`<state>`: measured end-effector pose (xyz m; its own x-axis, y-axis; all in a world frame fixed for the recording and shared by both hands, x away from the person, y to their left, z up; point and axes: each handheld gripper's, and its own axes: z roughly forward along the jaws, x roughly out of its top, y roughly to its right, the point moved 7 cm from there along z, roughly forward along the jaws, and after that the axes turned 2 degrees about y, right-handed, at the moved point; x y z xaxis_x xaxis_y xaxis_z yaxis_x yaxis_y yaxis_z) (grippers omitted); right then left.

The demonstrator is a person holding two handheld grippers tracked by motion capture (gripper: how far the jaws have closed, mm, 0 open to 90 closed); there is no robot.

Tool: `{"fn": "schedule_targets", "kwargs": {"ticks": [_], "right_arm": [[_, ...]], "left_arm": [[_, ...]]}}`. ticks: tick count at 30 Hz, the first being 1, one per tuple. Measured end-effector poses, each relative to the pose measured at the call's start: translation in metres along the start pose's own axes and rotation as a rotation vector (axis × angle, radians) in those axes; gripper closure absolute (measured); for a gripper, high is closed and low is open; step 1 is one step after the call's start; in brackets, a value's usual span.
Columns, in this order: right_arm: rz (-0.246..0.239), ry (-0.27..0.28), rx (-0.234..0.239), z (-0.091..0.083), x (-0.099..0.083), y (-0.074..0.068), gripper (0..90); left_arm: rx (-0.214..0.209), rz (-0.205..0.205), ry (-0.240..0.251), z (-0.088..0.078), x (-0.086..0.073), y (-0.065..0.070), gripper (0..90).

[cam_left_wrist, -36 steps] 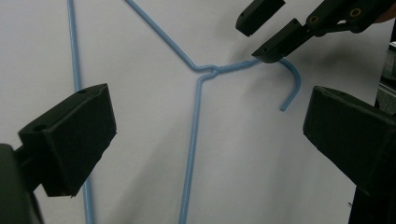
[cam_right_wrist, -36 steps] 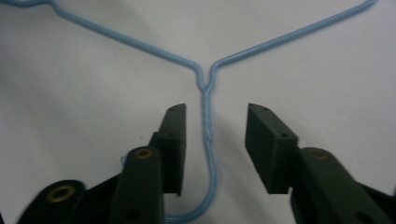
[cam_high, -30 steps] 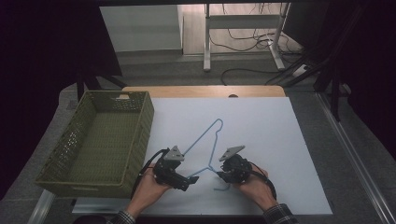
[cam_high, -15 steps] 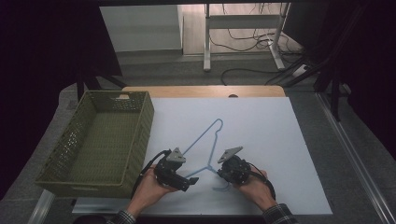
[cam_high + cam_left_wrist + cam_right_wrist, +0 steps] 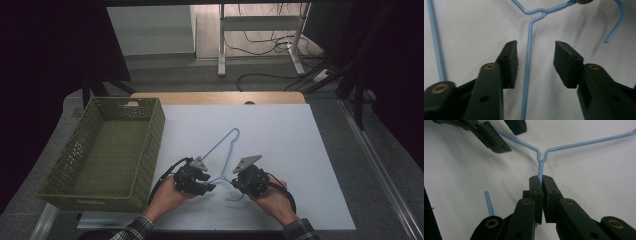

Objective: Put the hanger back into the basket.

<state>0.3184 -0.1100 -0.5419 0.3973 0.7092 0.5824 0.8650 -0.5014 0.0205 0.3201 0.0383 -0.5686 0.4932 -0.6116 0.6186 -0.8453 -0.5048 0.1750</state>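
Observation:
A blue wire hanger (image 5: pixel 218 144) lies flat on the white table top (image 5: pixel 290 150), its hook end toward the person. My left gripper (image 5: pixel 212 186) is open. In the left gripper view its jaws straddle one straight arm of the hanger (image 5: pixel 529 50) without touching it, fingertips (image 5: pixel 510 57) just short of the twisted neck. My right gripper (image 5: pixel 235 181) is shut on the hanger's twisted neck (image 5: pixel 541 165), and in the right gripper view its jaws (image 5: pixel 542 180) pinch the wire just below the fork. The hook's free end (image 5: pixel 487 202) curls past at left. The left gripper (image 5: pixel 507 132) shows beyond.
A green woven plastic basket (image 5: pixel 150 130) stands at the table's left side, close to the person's left hand. The white top stretches bare to the right and back. Beyond the far wooden edge (image 5: pixel 220 97) are floor, table legs and cables.

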Motion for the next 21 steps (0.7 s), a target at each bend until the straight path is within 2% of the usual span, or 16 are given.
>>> {"fn": "schedule_targets", "kwargs": {"ticks": [6, 13, 16, 17, 19, 20, 21], "right_arm": [[-0.007, 0.001, 0.008, -0.002, 0.002, -0.002, 86.8], [-0.010, 0.008, 0.007, -0.003, 0.003, -0.004, 86.8], [-0.015, 0.001, 0.010, -0.003, 0.003, -0.005, 86.8], [-0.015, 0.001, 0.010, -0.003, 0.003, -0.005, 86.8], [-0.012, -0.002, 0.009, -0.003, 0.002, -0.005, 86.5], [-0.017, -0.001, -0.012, -0.004, 0.003, -0.005, 85.4], [-0.017, -0.001, -0.012, -0.004, 0.003, -0.005, 85.4]], "left_arm": [[-0.016, -0.006, -0.030, 0.008, 0.006, -0.002, 66.8], [-0.034, -0.012, -0.053, 0.016, 0.009, -0.003, 74.3], [-0.029, -0.019, -0.062, 0.016, 0.009, -0.006, 83.5], [-0.029, -0.019, -0.062, 0.016, 0.009, -0.006, 83.9], [-0.069, -0.031, -0.059, 0.016, 0.008, -0.008, 84.9], [-0.079, -0.028, -0.056, 0.016, 0.008, -0.008, 86.4], [-0.083, -0.027, -0.054, 0.015, 0.008, -0.007, 86.4]]}}
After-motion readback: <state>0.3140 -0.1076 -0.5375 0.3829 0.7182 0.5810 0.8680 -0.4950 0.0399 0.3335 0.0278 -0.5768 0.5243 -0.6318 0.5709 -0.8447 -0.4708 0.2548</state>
